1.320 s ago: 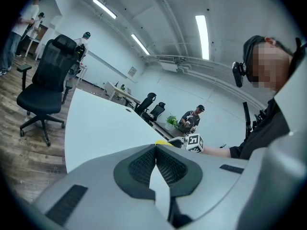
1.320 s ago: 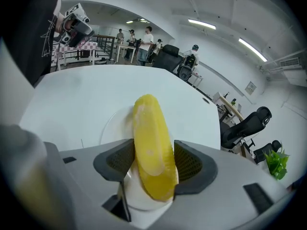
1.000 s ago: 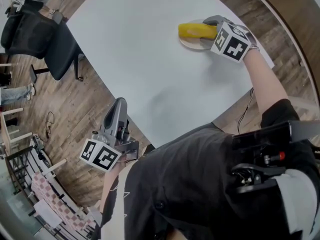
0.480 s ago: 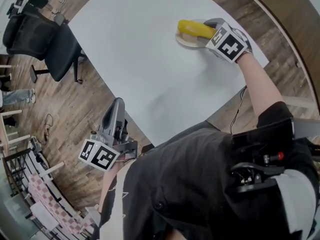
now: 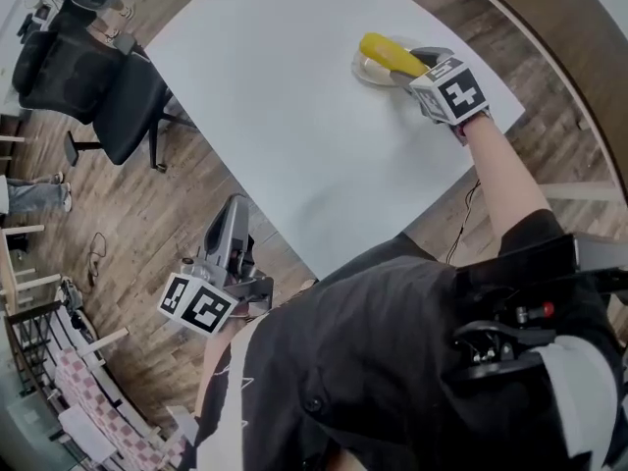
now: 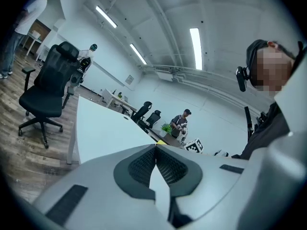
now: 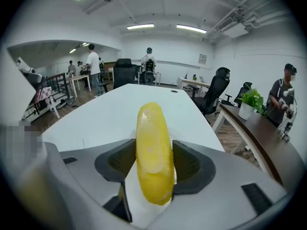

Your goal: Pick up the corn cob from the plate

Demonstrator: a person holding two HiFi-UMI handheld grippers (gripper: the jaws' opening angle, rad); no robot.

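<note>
**A:** Where is the corn cob [image 5: 391, 55]?

**B:** Over the plate [image 5: 365, 74]. Our right tongs [image 5: 412, 67] grasp its near end. In the right gripper view the yellow cob stands up between both jaws, pressed from either side. We cannot tell whether its far end touches the plate.

**A:** And our left tongs [image 5: 233, 214]?

**B:** Well apart from the plate, past the near edge of the surface [image 5: 285, 106] and over the wooden floor [image 5: 147, 214]. Their jaws are clenched together with nothing between them.

**A:** Is there any writing we can read?

**B:** We make out only black-and-white square markers, on the right tongs' cube [image 5: 449, 91] and the left tongs' cube [image 5: 196, 304]. They are patterns, not words.

**A:** How do the edges lie?

**B:** The plate sits near the surface's far right corner, close to the right edge. Our right forearm [image 5: 496, 175] reaches to the plate across that edge. Left of the plate, a broad stretch of white surface runs toward the black office chair [image 5: 93, 81]. The chair stands on the floor beyond the far left edge.
</note>
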